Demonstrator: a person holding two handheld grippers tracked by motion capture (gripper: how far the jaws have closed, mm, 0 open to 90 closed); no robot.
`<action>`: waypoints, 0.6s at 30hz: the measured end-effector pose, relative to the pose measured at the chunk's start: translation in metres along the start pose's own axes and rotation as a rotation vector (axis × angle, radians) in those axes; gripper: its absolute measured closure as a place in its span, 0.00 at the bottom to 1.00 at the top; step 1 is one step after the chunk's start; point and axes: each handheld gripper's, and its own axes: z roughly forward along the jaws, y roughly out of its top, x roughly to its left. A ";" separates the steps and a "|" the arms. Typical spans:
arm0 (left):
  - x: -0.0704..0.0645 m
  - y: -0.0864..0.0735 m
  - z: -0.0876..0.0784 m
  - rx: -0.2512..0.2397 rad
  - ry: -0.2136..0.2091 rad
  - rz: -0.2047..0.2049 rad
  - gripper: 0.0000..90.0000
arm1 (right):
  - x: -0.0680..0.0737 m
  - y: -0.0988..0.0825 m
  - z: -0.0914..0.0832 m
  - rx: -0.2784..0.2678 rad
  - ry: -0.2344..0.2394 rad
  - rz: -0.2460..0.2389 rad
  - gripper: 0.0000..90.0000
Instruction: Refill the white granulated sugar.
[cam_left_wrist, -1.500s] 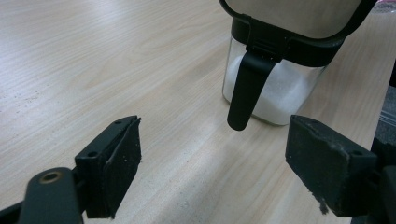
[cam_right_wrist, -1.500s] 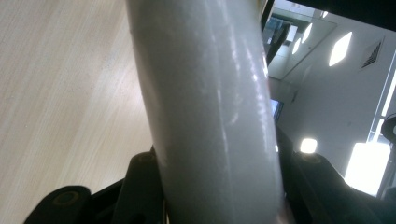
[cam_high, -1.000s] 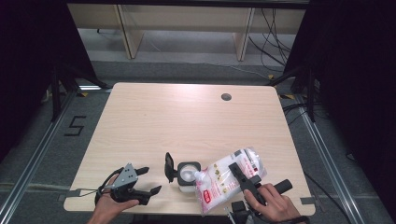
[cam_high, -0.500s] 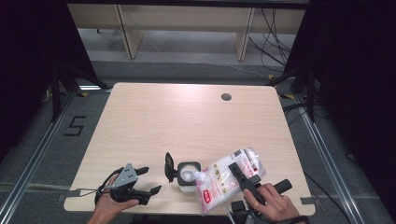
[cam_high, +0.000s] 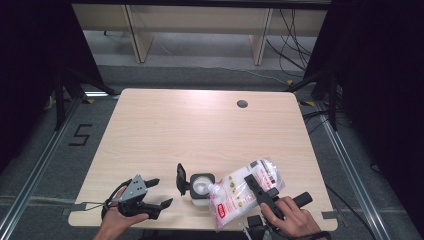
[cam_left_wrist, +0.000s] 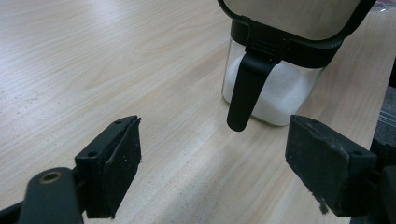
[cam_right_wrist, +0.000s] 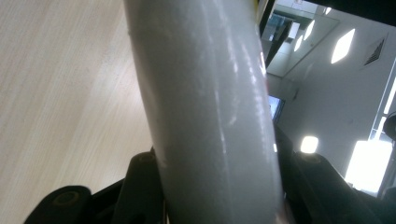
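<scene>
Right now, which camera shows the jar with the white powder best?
The left gripper view: the jar stands close, its glass wall showing white powder inside and its black lid flipped up. The high view shows the same jar small, open from above, beside the bag. The right gripper view has the bag close in front.

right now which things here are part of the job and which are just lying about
In the job:
- plastic bag of white granules, tilted over the jar, clamped in the right gripper
- glass jar, part full of white granules, its hinged lid flipped open
- left gripper, open, empty, beside the jar

Just there:
- wooden table with its cable hole
- shelving behind the table
</scene>
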 end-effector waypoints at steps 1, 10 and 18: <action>0.000 0.000 0.000 0.002 -0.002 0.006 0.20 | 0.002 0.000 0.000 0.009 0.001 0.019 0.69; 0.001 0.001 -0.001 0.001 0.002 0.009 0.20 | 0.001 -0.001 0.001 -0.002 0.020 0.005 0.69; 0.000 0.000 0.000 0.000 0.000 0.007 0.20 | -0.002 0.003 0.000 -0.015 0.013 0.000 0.69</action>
